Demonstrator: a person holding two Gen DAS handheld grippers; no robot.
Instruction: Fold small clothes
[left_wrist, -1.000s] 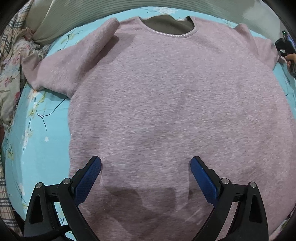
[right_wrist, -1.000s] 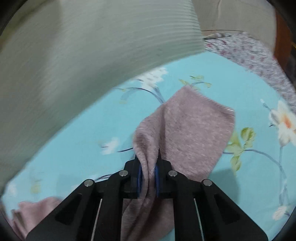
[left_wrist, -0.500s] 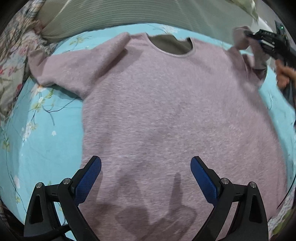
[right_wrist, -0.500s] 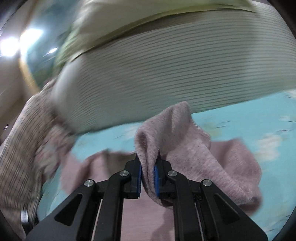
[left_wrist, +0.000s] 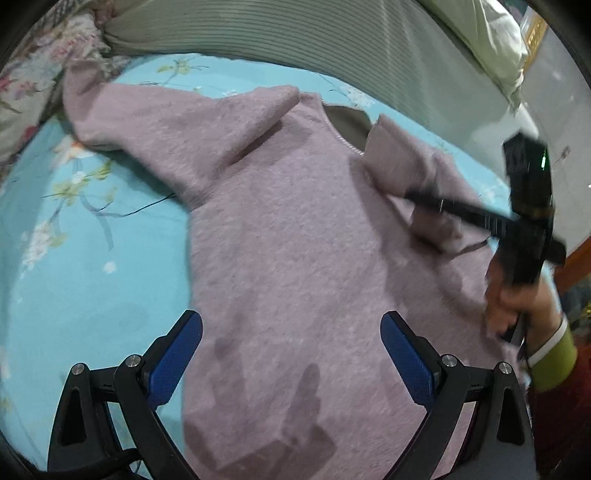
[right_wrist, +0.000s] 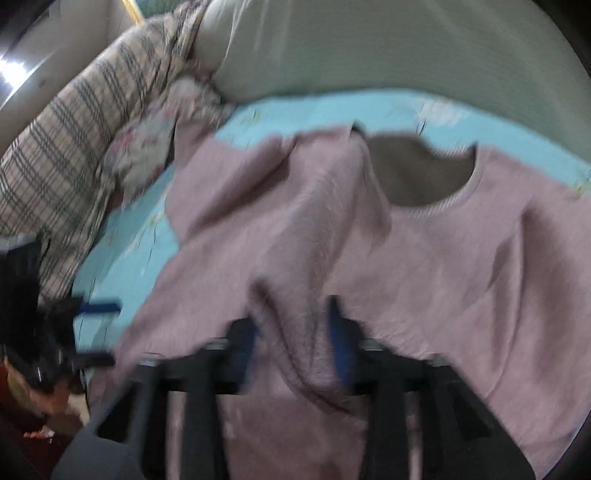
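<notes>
Mauve knit sweater (left_wrist: 295, 236) is lying flat on the turquoise floral bed sheet (left_wrist: 92, 280), neckline far. One sleeve (left_wrist: 402, 162) is lying folded over the chest. Right hand-held gripper (right_wrist: 293, 332) is opening its jaws, a fold of sleeve sitting loose between them. Left hand-held gripper (left_wrist: 291, 350) is hovering spread wide over the near hem, pinching nothing. Striped pillow (left_wrist: 295, 33) is lying beyond.
</notes>
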